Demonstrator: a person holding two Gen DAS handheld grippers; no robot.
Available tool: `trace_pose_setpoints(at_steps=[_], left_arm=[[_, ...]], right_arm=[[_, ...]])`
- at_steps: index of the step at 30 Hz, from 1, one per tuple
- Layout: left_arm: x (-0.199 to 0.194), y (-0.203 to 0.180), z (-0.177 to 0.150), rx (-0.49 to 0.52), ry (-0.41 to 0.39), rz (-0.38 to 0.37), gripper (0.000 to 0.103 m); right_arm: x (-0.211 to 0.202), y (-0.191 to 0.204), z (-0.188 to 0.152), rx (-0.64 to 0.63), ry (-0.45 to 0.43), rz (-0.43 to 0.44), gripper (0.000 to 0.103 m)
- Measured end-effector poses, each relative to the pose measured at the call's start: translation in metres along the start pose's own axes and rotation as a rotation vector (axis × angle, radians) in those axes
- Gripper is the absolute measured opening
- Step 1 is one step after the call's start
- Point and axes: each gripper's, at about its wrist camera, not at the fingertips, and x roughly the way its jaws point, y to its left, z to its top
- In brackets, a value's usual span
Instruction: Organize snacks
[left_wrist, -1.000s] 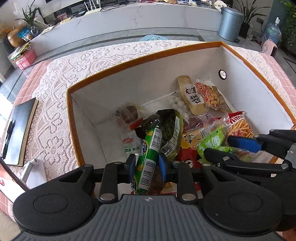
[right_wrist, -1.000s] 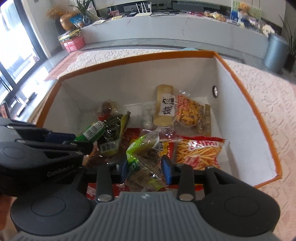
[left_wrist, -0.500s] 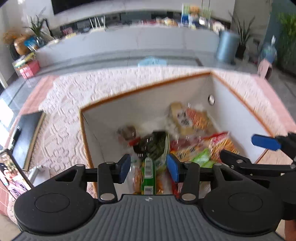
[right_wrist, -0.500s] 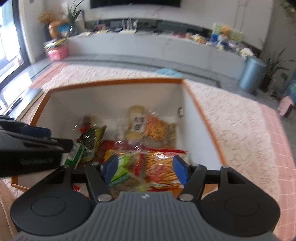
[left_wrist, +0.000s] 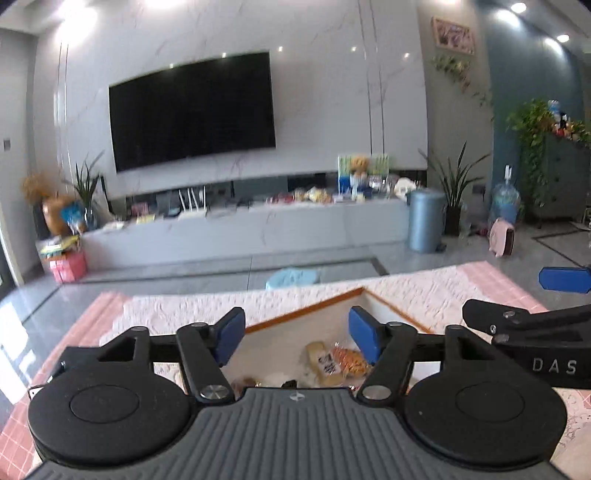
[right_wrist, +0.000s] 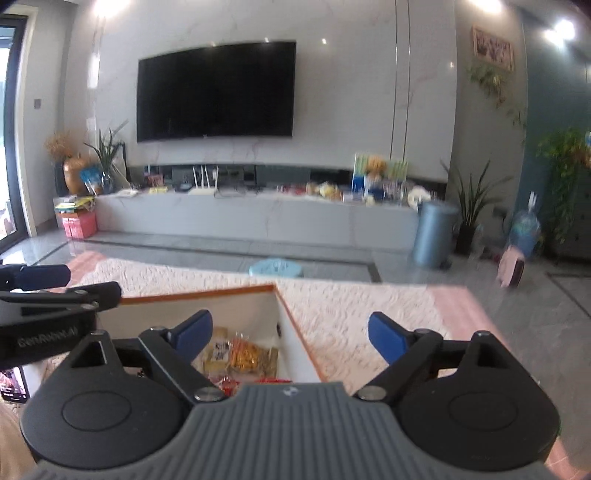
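- Currently both grippers sit above the box (left_wrist: 317, 308), pointing out over the room more than down into it.
- Left gripper (left_wrist: 295, 334): jaws opening, wide apart, nothing between the blue pads (left_wrist: 231, 334). Released.
- Right gripper (right_wrist: 290, 336): jaws opening too, pads wide, nothing between them. Released.
- Each gripper shows in the other's view: the right one at the right edge of the left view, the left one at the left edge of the right view. Side by side, apart, not touching.
- Box: white inside, orange rim, sits on a lace cloth (right_wrist: 340, 306) over a pink checked table (left_wrist: 92, 314).
- Snacks (right_wrist: 240, 354) are inside the box, on its floor, below the grippers. Visible: a tan pack with a black-and-white label (left_wrist: 325, 363) and an orange-yellow bag (left_wrist: 351, 360) just beside it, toward the far wall. A bit of red wrapper (right_wrist: 273, 380) shows nearer the camera in the right view.
- Rest of the box contents hidden behind the gripper bodies.
- Phone (right_wrist: 13, 384) with a lit screen lies at the left edge of the right view, partly hidden.
- Background: wall TV (left_wrist: 192, 110), long low cabinet (right_wrist: 258, 218), blue bin (right_wrist: 434, 234), plants. Edges blurred.
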Motion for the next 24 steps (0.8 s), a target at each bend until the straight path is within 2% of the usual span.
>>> trace_pose_setpoints(at_steps=[3, 5, 11, 12, 18, 24], left_arm=[[-0.004, -0.005, -0.004, -0.001, -0.018, -0.002, 0.082], [-0.006, -0.006, -0.009, -0.007, -0.017, -0.007, 0.083], [-0.015, -0.013, -0.025, 0.024, 0.010, 0.017, 0.086], [-0.015, -0.014, -0.027, 0.025, 0.022, 0.022, 0.089], [-0.011, -0.021, -0.044, 0.055, 0.082, 0.014, 0.089], [-0.004, -0.019, -0.057, 0.025, 0.143, -0.004, 0.089]], right_arm=[[-0.018, 0.004, -0.003, -0.059, -0.025, -0.012, 0.091], [-0.027, 0.006, -0.009, -0.093, -0.037, -0.022, 0.093], [-0.045, -0.002, -0.030, -0.112, -0.036, -0.028, 0.093], [-0.047, -0.002, -0.032, -0.109, -0.035, -0.032, 0.094], [-0.050, -0.013, -0.046, -0.020, -0.024, -0.024, 0.099], [-0.032, -0.017, -0.061, 0.044, 0.068, 0.001, 0.099]])
